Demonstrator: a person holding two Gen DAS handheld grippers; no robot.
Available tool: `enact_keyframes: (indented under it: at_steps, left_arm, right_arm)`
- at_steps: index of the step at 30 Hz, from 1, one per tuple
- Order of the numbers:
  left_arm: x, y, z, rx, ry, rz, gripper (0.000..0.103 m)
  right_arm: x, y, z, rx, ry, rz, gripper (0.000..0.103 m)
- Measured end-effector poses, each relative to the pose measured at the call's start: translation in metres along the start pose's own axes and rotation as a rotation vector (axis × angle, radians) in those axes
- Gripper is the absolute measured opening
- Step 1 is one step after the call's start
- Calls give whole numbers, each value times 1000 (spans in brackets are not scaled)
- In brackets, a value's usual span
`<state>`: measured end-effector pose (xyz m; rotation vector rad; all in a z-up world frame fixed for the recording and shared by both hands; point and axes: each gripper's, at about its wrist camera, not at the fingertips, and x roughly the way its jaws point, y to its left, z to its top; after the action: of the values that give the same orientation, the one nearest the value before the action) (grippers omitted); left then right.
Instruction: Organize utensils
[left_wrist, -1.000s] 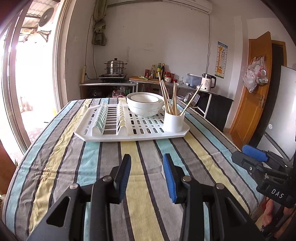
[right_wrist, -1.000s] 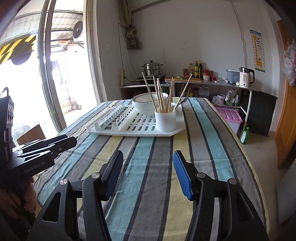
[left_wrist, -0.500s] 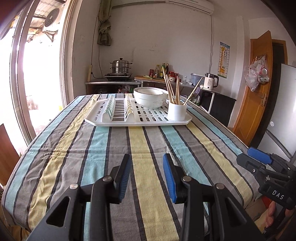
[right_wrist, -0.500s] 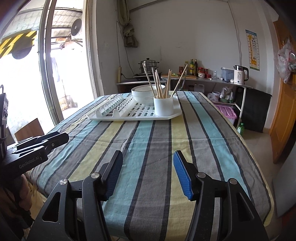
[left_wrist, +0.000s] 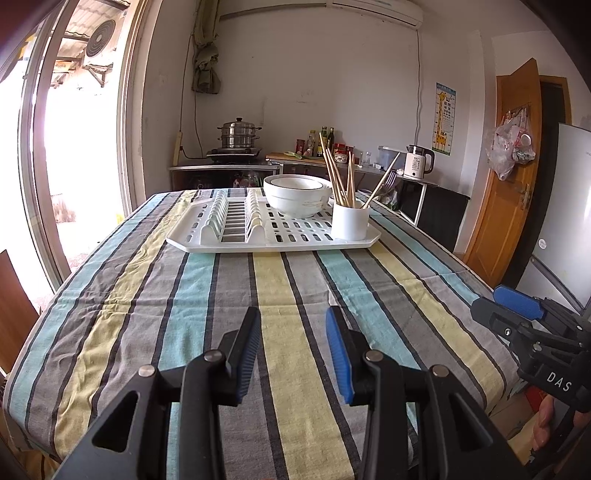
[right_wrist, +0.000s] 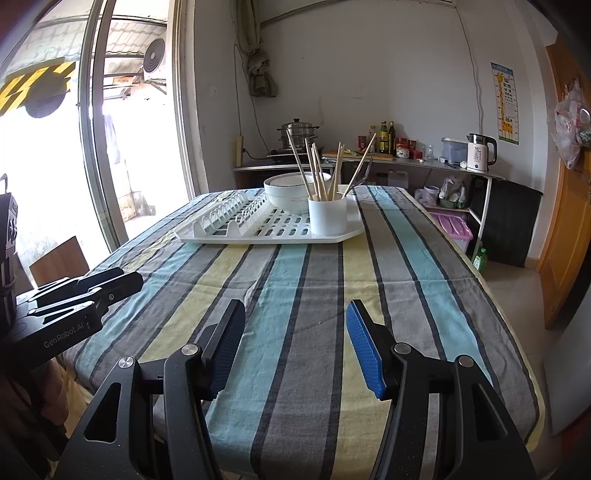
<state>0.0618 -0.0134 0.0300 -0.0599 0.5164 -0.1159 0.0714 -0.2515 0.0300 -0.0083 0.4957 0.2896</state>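
Note:
A white cup (left_wrist: 349, 220) holding several wooden chopsticks (left_wrist: 334, 177) and a fork (left_wrist: 388, 181) stands at the right end of a white dish rack tray (left_wrist: 207, 243) on the far half of the striped table. The cup (right_wrist: 327, 218) and chopsticks (right_wrist: 317, 170) also show in the right wrist view. My left gripper (left_wrist: 293, 345) is open and empty over the near table edge. My right gripper (right_wrist: 295, 345) is open and empty, also over the near edge, well short of the tray (right_wrist: 207, 234).
White stacked bowls (left_wrist: 297, 195) sit on the tray behind the cup. The striped tablecloth (left_wrist: 229, 295) covers the table. A counter with a steamer pot (left_wrist: 238, 134), bottles and a kettle (left_wrist: 417, 162) runs along the back wall. A wooden door (left_wrist: 506, 177) is at right.
Both grippers have pulled back from the tray toward the near table edge, so the tray and cup look farther away. Both stay open and empty.

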Motion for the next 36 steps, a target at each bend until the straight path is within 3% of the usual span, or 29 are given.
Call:
enact_keyframes:
  at_steps: [36]
  left_arm:
    - [2,0,-3,-7,14,10,43]
  right_arm:
    - [1,2,2,-2,4,11,58]
